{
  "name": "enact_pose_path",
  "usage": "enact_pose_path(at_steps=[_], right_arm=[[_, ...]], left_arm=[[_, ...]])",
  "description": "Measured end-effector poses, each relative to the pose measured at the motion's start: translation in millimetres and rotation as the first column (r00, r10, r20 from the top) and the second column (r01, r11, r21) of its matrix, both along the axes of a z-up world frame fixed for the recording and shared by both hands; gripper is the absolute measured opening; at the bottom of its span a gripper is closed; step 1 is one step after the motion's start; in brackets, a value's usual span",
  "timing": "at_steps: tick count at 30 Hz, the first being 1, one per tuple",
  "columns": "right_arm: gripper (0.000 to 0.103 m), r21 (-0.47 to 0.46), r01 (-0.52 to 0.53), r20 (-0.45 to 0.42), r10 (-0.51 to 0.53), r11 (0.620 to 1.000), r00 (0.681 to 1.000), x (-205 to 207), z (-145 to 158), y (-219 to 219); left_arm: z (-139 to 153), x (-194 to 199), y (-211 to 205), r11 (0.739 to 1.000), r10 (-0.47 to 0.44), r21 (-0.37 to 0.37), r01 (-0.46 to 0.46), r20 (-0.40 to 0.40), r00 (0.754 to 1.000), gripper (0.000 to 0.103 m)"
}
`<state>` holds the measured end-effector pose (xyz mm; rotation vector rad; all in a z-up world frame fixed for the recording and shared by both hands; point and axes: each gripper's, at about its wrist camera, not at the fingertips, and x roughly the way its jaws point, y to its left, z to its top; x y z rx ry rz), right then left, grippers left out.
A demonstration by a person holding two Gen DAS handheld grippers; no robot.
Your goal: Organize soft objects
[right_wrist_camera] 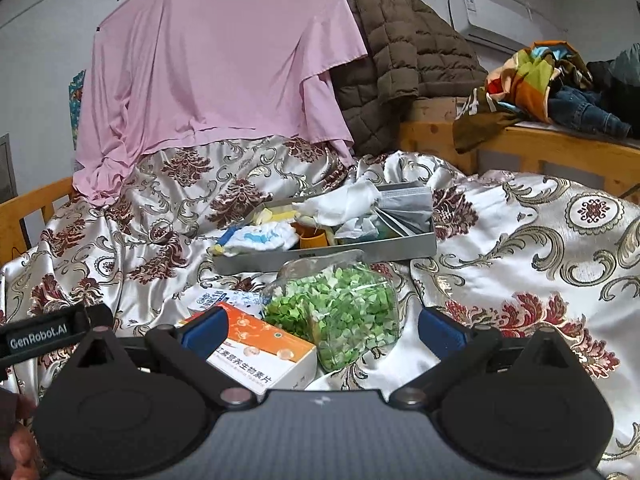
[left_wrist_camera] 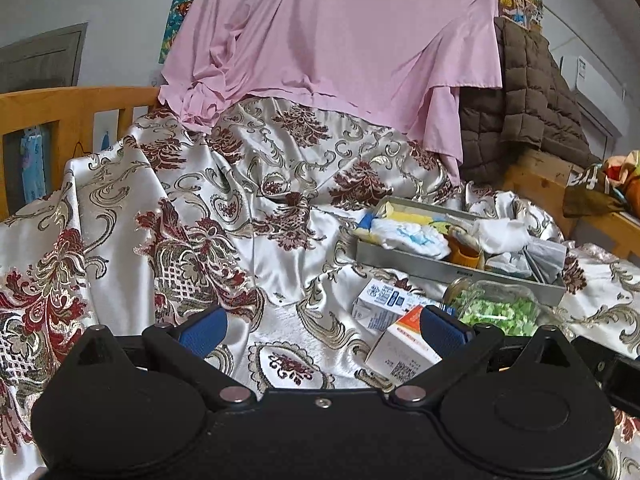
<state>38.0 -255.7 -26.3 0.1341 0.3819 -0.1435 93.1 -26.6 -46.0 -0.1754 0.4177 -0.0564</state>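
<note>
A grey tray (left_wrist_camera: 416,266) (right_wrist_camera: 384,250) lies on the patterned satin bedspread (left_wrist_camera: 260,216) (right_wrist_camera: 540,248), holding a white and blue cloth (left_wrist_camera: 412,238) (right_wrist_camera: 260,239), white cloth (right_wrist_camera: 344,202), a grey face mask (right_wrist_camera: 404,208) and an orange cup (right_wrist_camera: 314,240). In front of it lie a clear jar of green bits (left_wrist_camera: 498,308) (right_wrist_camera: 344,312), an orange and white box (left_wrist_camera: 404,350) (right_wrist_camera: 260,346) and a blue and white carton (left_wrist_camera: 378,300). My left gripper (left_wrist_camera: 322,330) is open over bare bedspread, left of the boxes. My right gripper (right_wrist_camera: 322,330) is open, with the jar and box between its fingers, apart from both.
A pink sheet (left_wrist_camera: 332,32) (right_wrist_camera: 216,60) hangs at the back beside a brown quilted jacket (left_wrist_camera: 532,96) (right_wrist_camera: 404,56). Wooden bed rails (left_wrist_camera: 72,104) (right_wrist_camera: 560,148) border both sides. Mixed clothes (right_wrist_camera: 552,80) pile on the right rail. A hand shows at the right wrist view's lower left.
</note>
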Motion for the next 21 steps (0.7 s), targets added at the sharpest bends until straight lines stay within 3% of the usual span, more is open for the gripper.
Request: enact_pose_path(at_steps=[21], right_arm=[[0.103, -0.023, 0.065, -0.078, -0.066, 0.998, 0.995, 7.0, -11.1, -5.3]], left_arm=[[-9.6, -2.4, -6.1, 0.997, -0.023, 0.078, 0.023, 0.003, 1.000, 0.102]])
